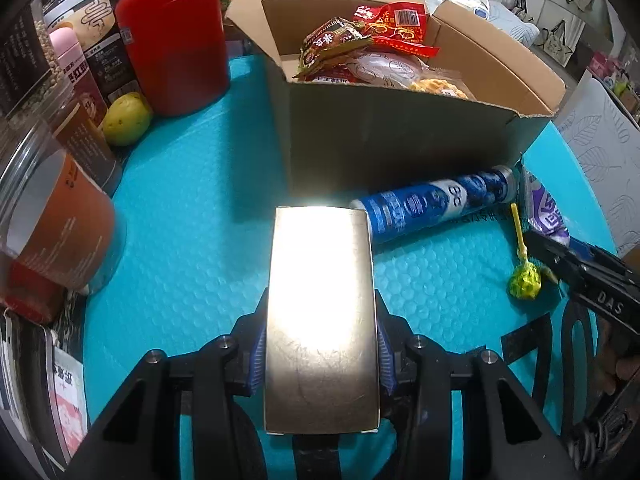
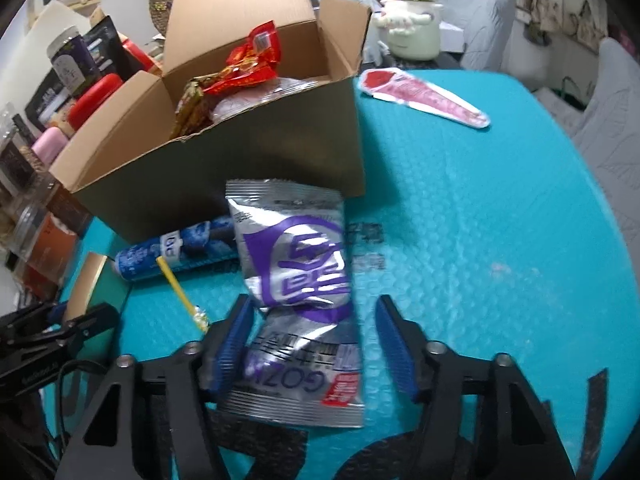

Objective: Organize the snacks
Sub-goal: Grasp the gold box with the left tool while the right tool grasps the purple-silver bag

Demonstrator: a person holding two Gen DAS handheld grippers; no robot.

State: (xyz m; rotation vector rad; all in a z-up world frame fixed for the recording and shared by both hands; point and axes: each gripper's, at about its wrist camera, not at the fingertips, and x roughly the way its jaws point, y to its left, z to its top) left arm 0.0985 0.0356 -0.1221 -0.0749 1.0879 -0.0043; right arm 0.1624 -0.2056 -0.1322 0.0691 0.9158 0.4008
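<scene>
A: What does the left gripper (image 1: 322,356) hold?

B: A flat gold box (image 1: 322,320), pinched between both blue pads, its far end pointing at the cardboard box (image 1: 400,136).

A: And the right gripper (image 2: 316,344)?

B: Spread wide. A silver and purple packet (image 2: 298,292) sits between its fingers, touching the left pad (image 2: 232,344) but clear of the right one. It looks raised off the teal counter (image 2: 480,240), though I cannot tell what carries it.

A: Anything near?

B: A blue tube (image 1: 436,200) lies on the counter against the cardboard box's front wall; a yellow lollipop (image 1: 524,276) lies just beside it. The box holds red and brown snack packets (image 1: 376,36).
</scene>
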